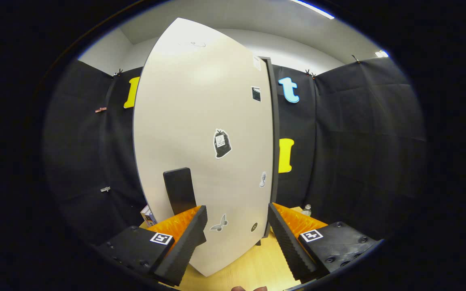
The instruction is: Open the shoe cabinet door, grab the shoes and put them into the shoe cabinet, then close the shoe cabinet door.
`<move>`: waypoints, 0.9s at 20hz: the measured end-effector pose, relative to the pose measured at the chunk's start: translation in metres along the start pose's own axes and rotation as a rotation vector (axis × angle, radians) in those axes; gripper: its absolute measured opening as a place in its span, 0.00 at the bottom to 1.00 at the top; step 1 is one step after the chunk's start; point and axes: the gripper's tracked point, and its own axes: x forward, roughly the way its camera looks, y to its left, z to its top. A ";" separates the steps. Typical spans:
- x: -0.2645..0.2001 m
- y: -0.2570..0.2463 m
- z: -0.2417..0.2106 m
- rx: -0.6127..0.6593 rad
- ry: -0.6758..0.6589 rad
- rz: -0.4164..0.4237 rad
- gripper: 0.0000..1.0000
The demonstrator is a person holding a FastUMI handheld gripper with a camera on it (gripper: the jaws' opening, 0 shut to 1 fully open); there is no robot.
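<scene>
Shoe cabinet door (pixel 200 133) stands right ahead of the gripper (pixel 237 226), with its dark handle (pixel 180 190) just past one finger, and the tongs are spread wide, holding nothing, maybe to fit around that handle.

surface: wooden table (pixel 253 266) | on it: shoe cabinet (pixel 204 141) ahead of tongs | small box (pixel 148 216) left | bottle (pixel 306 210) right
</scene>
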 end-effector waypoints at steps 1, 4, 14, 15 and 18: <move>0.005 0.005 0.002 0.003 -0.006 0.006 0.99; 0.011 0.015 0.004 0.018 -0.014 0.022 0.98; 0.019 0.011 -0.003 0.020 0.003 0.014 0.98; 0.019 0.011 -0.003 0.021 0.004 0.014 0.98; 0.019 0.011 -0.005 0.019 0.010 0.015 0.98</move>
